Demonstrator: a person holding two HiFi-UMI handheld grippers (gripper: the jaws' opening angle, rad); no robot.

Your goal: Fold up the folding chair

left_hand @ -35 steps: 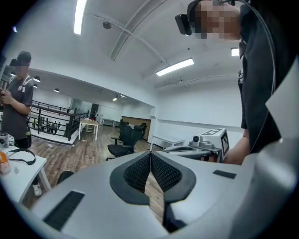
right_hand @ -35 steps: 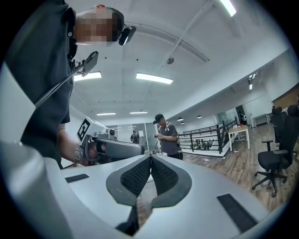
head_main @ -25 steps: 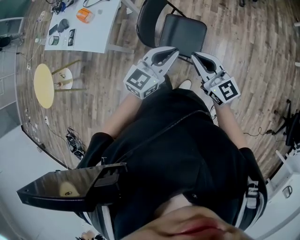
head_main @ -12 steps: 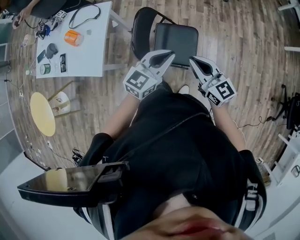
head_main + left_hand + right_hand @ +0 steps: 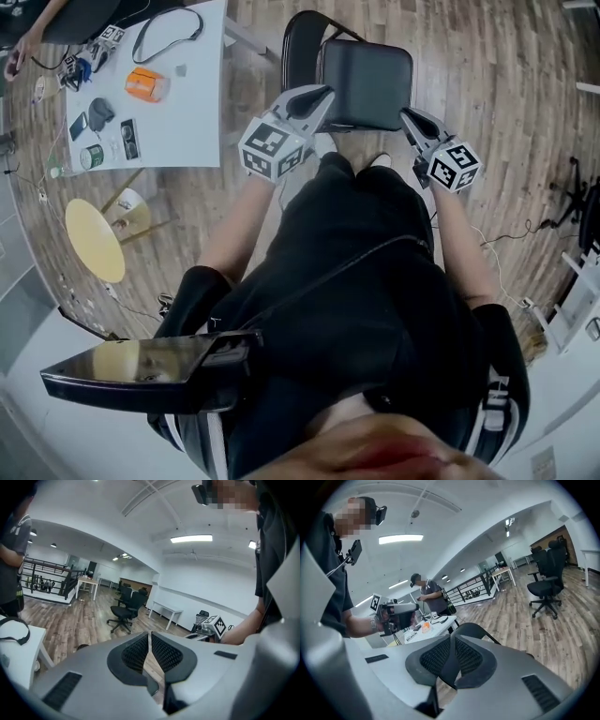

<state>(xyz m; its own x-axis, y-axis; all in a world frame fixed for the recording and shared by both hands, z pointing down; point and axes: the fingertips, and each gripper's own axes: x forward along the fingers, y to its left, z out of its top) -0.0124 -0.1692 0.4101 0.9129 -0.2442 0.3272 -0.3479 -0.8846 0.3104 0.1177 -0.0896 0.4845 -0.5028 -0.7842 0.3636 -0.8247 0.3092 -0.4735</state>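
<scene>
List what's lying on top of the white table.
On the white table lie an orange object, a looped black cable, a small round container and several dark items. Its far edge runs out of frame.

This looks like an open-plan office or shared workspace. A pale wood-plank floor [image 5: 506, 84] runs through a large white-walled room lit by long ceiling strip lights [image 5: 191, 538]. Black swivel office chairs on castors [image 5: 123, 612] stand in the open, and narrow white desks [image 5: 166, 612] line the far wall. A white rectangular table [image 5: 197, 112] carries small gadgets and a rounded orange object [image 5: 148, 84]. A black metal railing [image 5: 47, 576] fences off one side, possibly the edge of a raised level, though the wide lens makes that hard to judge. A second person in a dark shirt [image 5: 431, 597] stands at the table
</scene>
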